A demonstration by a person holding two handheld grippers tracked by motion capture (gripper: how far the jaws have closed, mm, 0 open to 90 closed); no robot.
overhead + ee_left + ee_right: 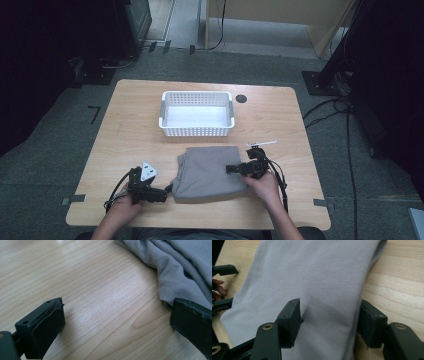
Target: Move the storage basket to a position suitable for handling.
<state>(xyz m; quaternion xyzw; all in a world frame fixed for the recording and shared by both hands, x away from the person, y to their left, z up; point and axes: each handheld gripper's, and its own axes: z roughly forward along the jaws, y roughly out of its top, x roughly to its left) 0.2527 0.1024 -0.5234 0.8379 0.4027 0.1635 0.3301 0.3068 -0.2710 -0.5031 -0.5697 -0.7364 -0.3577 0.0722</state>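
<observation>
Right gripper fingers spread wide, straddling the folded grey cloth's right edge; left gripper fingers gape too, one brushing its left edge. The cloth lies mid-counter, folding seemingly done; the white basket behind sits unfilled.

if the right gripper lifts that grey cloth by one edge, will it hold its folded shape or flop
Probably flop: the grey cloth is thin knit that bunches in soft wrinkles beside the left gripper. It looks light, so the open right gripper should lift it easily, though the folded layers may slide apart. Pushed on the wooden table, it would likely crumple.
</observation>
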